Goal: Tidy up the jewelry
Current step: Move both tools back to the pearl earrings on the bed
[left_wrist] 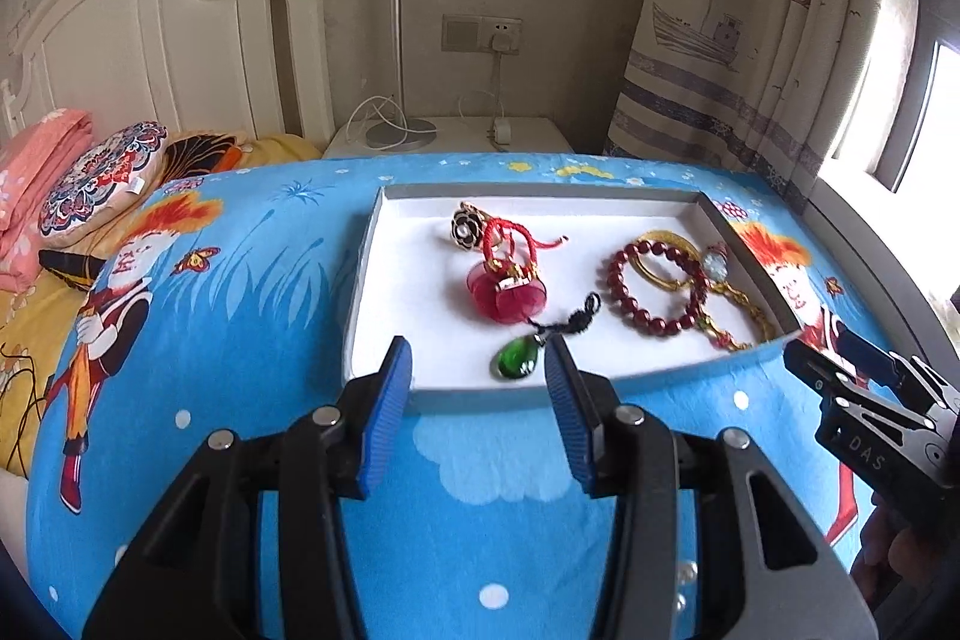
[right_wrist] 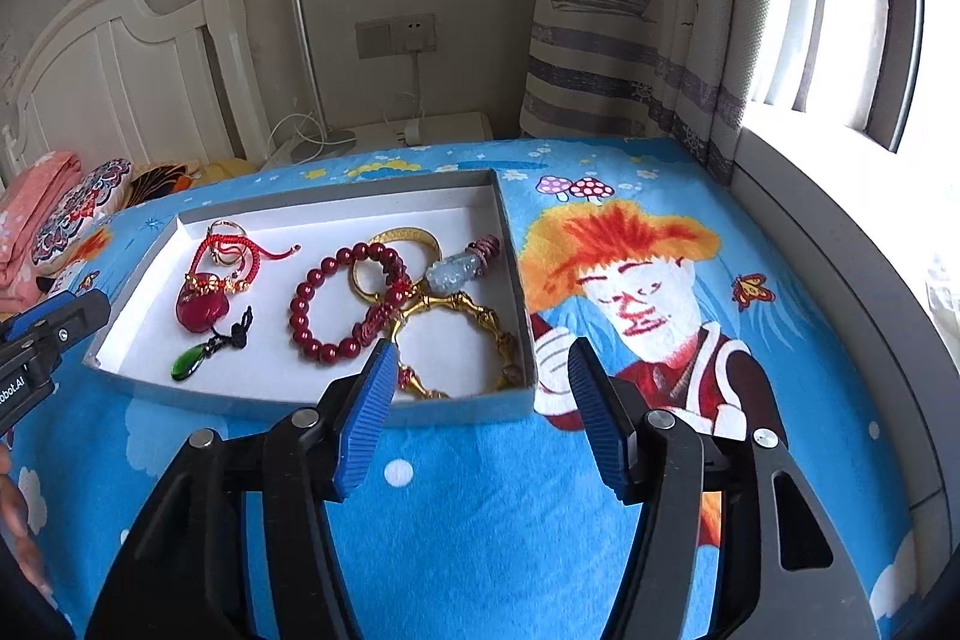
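Observation:
A shallow white tray (left_wrist: 420, 304) (right_wrist: 336, 214) lies on the blue cartoon cloth and holds the jewelry. In it are a green pendant on a black cord (left_wrist: 517, 359) (right_wrist: 187, 363), a red heart pendant with red cord (left_wrist: 509, 293) (right_wrist: 203, 303), a black flower ring (left_wrist: 468, 226), a dark red bead bracelet (left_wrist: 654, 287) (right_wrist: 336, 304), gold bangles (right_wrist: 474, 316) and a pale blue charm (right_wrist: 449, 274). My left gripper (left_wrist: 480, 358) is open and empty, above the tray's near edge by the green pendant. My right gripper (right_wrist: 483, 358) is open and empty over the tray's near right corner.
The blue cloth (left_wrist: 240, 316) covers a bed. Pillows and a pink blanket (left_wrist: 42, 184) lie at the left by the white headboard (left_wrist: 180, 28). A nightstand with a lamp pole and cables (left_wrist: 396, 124) stands behind. A curtain (right_wrist: 660, 10) and a window sill (right_wrist: 840, 232) are at the right.

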Tool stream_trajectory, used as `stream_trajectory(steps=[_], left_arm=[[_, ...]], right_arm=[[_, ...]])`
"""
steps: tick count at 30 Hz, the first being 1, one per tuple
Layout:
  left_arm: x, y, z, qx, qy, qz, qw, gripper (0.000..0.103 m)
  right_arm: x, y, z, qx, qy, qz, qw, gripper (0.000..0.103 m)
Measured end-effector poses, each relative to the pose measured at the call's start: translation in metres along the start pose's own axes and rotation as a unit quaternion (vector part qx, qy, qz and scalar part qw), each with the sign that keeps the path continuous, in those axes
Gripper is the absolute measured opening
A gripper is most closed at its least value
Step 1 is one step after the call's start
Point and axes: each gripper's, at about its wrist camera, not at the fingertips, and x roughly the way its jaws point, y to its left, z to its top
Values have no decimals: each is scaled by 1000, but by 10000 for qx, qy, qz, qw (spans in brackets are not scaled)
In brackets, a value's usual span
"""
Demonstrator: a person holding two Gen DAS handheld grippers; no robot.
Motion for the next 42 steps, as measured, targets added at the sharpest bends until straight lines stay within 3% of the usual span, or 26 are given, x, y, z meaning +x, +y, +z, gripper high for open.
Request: stream_trajectory(steps=[3,9,17,20,26,32,42], left_arm=[[-9,-8,-22,67,126,-141,9998,45],[-24,-28,-60,369,327,-300,9983,45],[-47,-49,-97,478,460,-664,9956,44],[-48,-60,-103,541,495,-749,9945,43],[-35,-69,-110,487,689,-840,9929,28],[-26,-73,-110,493,752,-854,9923,27],[-24,-72,-108,598,729,-714,9930,13]], right_arm=[[-11,1,-18,-91,36,63,9999,64],[-25,5,-51,-143,229,249,9993,64],[-50,1,-77,-208,271,188,9992,69],[-56,-2,-83,-232,291,123,9992,73],[-56,-10,-91,-209,378,118,9990,73],[-58,-15,-91,-138,374,143,9991,74],[-56,-13,-92,-201,413,194,9988,75]])
